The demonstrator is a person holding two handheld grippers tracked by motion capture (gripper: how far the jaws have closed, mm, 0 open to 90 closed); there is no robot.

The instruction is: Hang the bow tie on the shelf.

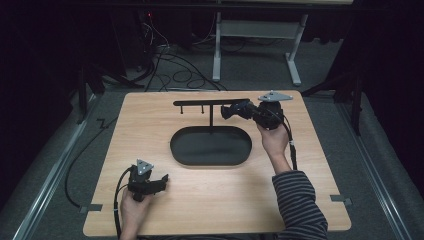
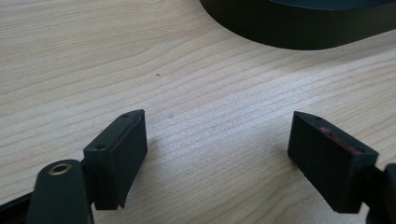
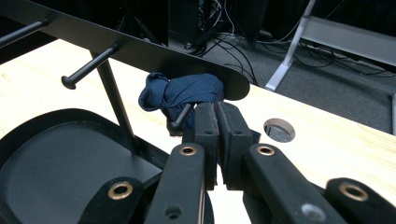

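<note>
A black stand has an oval base tray [image 1: 210,146] and a thin post carrying a flat bar [image 1: 210,102] with pegs under it. A dark blue bunched cloth [image 3: 182,91] sits at the bar's right end, around the rightmost peg [image 3: 180,119]. My right gripper [image 3: 217,109] reaches in from the right, its jaws pressed together on the cloth's near side. In the high view this gripper [image 1: 239,111] is level with the bar, and the cloth [image 1: 232,110] is at its tip. My left gripper [image 2: 217,158] rests low over bare wood near the front left [image 1: 162,181], open and holding nothing.
The wooden table [image 1: 150,130] has a round grommet hole [image 3: 279,129] near its far right. A second peg [image 3: 88,67] juts from the bar further left. Beyond the table lie floor cables [image 1: 175,70] and a white desk frame [image 1: 220,45].
</note>
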